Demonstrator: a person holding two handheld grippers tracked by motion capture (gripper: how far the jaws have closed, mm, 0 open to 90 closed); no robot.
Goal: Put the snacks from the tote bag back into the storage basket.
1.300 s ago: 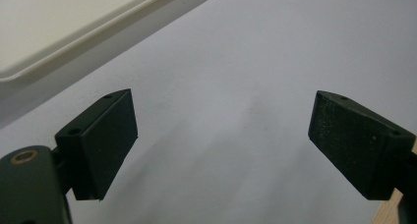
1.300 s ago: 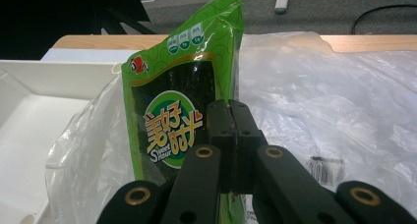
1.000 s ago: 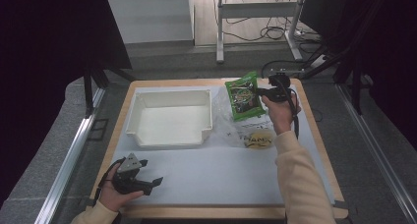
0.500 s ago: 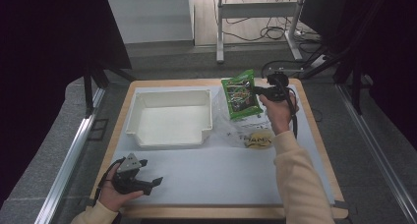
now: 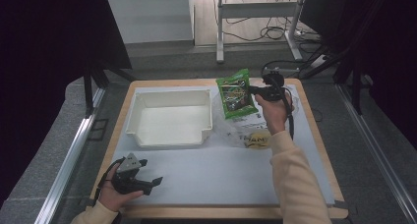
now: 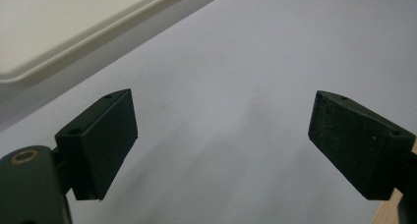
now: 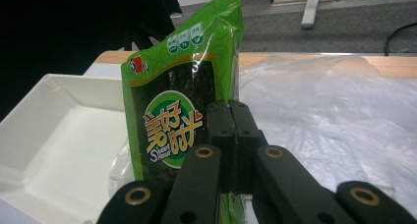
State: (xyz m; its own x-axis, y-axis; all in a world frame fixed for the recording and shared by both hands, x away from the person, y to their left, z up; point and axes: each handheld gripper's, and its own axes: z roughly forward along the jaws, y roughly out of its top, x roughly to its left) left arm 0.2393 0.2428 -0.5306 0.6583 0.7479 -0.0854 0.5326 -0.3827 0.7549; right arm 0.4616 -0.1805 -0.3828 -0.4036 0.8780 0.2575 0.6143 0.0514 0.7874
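Observation:
A green snack packet (image 5: 235,94) (image 7: 177,116) hangs in the air over the table's far right part, just right of the white tray (image 5: 169,135). My right gripper (image 5: 252,90) (image 7: 229,111) is shut on the packet's edge, its jaws pinched together. The left gripper (image 5: 152,182) (image 6: 221,135) rests low near the table's front left corner, open, with bare white mat between its jaws. The white tray (image 6: 59,32) lies just beyond it.
A crumpled clear plastic bag (image 5: 231,128) (image 7: 344,116) lies on the mat under the packet. A yellow round item with dark lettering (image 5: 256,140) sits beside it. The white tray (image 7: 44,145) holds nothing. The wooden table edge (image 5: 314,135) runs along the right.
The right gripper has carried the green packet slightly left and up, tilting it more upright. The left hand has stayed put.

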